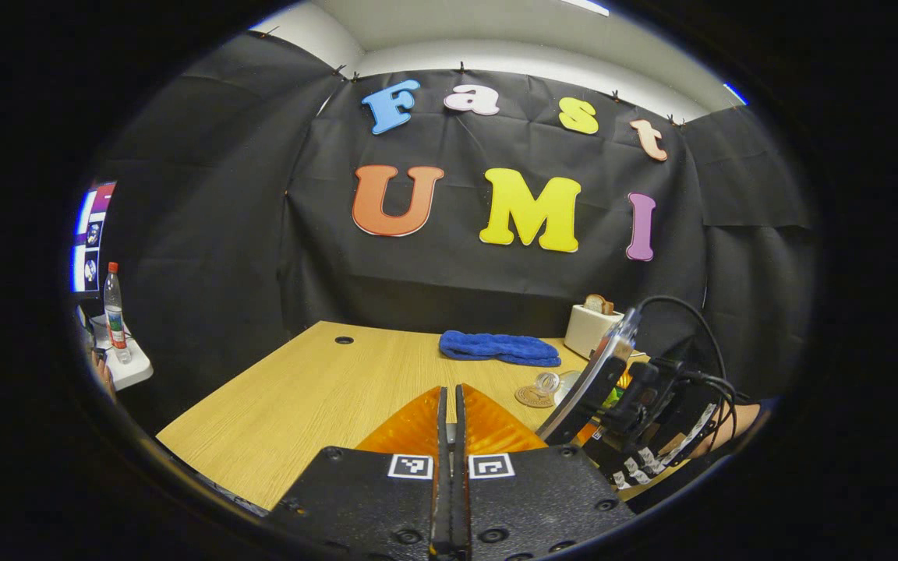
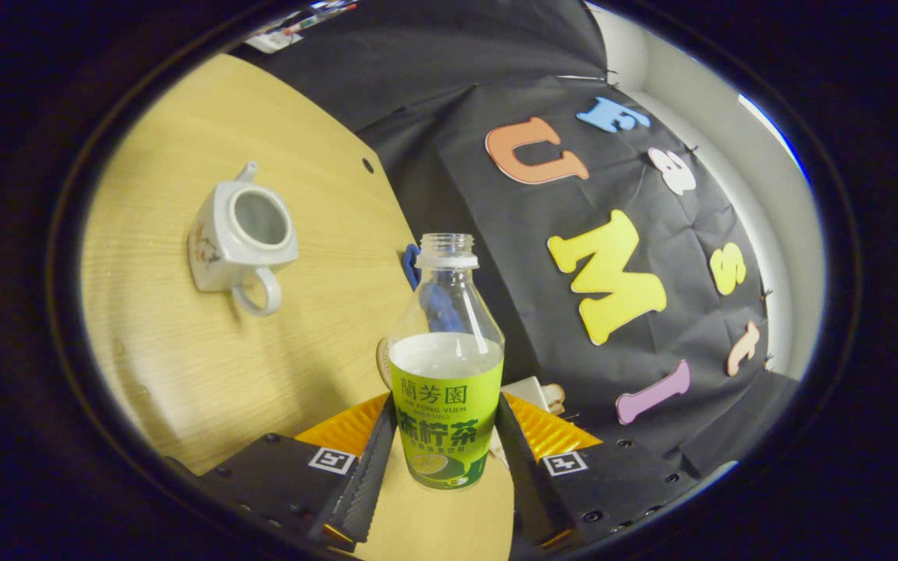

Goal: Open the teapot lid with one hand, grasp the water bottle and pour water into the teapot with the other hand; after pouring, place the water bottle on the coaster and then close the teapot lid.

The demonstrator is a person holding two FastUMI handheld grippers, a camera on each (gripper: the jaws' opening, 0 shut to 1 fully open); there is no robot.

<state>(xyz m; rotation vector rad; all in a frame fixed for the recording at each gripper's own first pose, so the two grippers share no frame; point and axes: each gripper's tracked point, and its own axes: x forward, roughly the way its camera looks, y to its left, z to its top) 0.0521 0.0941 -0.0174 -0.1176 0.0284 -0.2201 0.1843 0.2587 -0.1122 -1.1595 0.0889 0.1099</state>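
Right tongs (image 2: 441, 460) pinch the green-labelled clear plastic bottle (image 2: 447, 374) low: light, uncapped, squashy, likely sloshes; left tongs (image 1: 450, 436) pressed together.

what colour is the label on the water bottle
Bright green, seen best in the right gripper view on the water bottle.

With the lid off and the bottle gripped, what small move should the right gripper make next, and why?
Probably carry the water bottle over the teapot and begin tipping. The right gripper holds it uncapped and part full, and the teapot's mouth is open and looks empty.
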